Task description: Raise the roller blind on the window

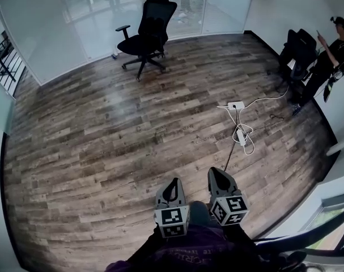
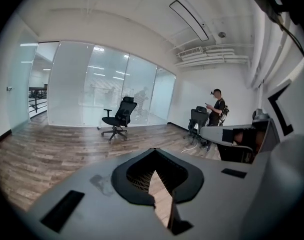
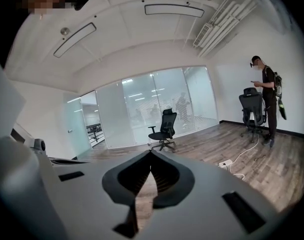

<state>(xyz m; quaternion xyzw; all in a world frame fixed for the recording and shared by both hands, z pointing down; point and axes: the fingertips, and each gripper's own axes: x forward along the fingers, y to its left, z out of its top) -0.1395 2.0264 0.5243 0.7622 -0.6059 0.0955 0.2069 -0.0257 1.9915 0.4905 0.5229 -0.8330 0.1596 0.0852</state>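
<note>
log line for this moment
left tool: shut, empty | right tool: shut, empty | roller blind: not in view | below: wood floor

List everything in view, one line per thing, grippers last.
office chair: 1, black, by the glass wall
second chair: 1, black, far right beside the standing person
standing person: 1, dark clothes, far right
power strip: 1, white, on the floor right of centre, with white cable
floor: 1, brown wood planks
glass wall: 1, frosted, far side
ceiling lights: 2, white, long
left gripper: 1, grey, bottom centre, shut, empty
right gripper: 1, grey, beside it, shut, empty
</note>
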